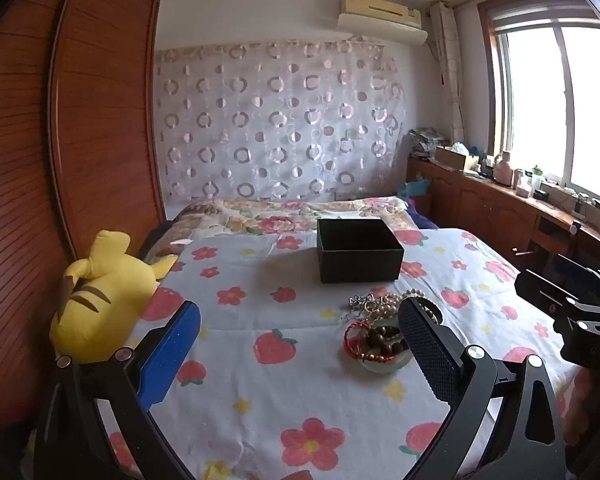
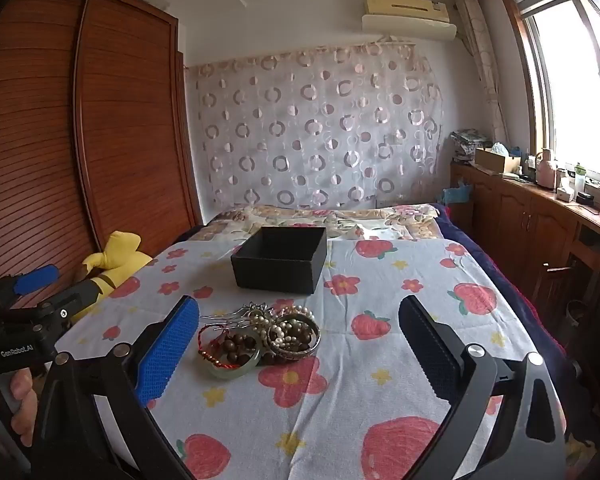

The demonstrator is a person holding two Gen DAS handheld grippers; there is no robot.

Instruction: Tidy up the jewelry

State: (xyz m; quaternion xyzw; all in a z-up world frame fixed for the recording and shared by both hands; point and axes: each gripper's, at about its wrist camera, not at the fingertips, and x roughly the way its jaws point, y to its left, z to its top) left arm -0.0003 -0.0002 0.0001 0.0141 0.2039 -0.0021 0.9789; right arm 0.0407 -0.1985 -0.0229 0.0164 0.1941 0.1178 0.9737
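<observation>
A heap of jewelry lies on the flowered bedsheet: pearl strands, dark wooden beads, a red cord bracelet, a pale green bangle and a silver bangle. Behind it stands an open black box, empty as far as I can see. My right gripper is open, hovering short of the heap, nothing between its fingers. In the left wrist view the heap sits beside the right finger of my open left gripper, with the box farther back. The left gripper also shows at the right view's left edge.
A yellow plush toy lies at the bed's left edge beside a wooden wardrobe. A low wooden cabinet with clutter runs under the window on the right. A folded floral quilt lies at the bed's far end.
</observation>
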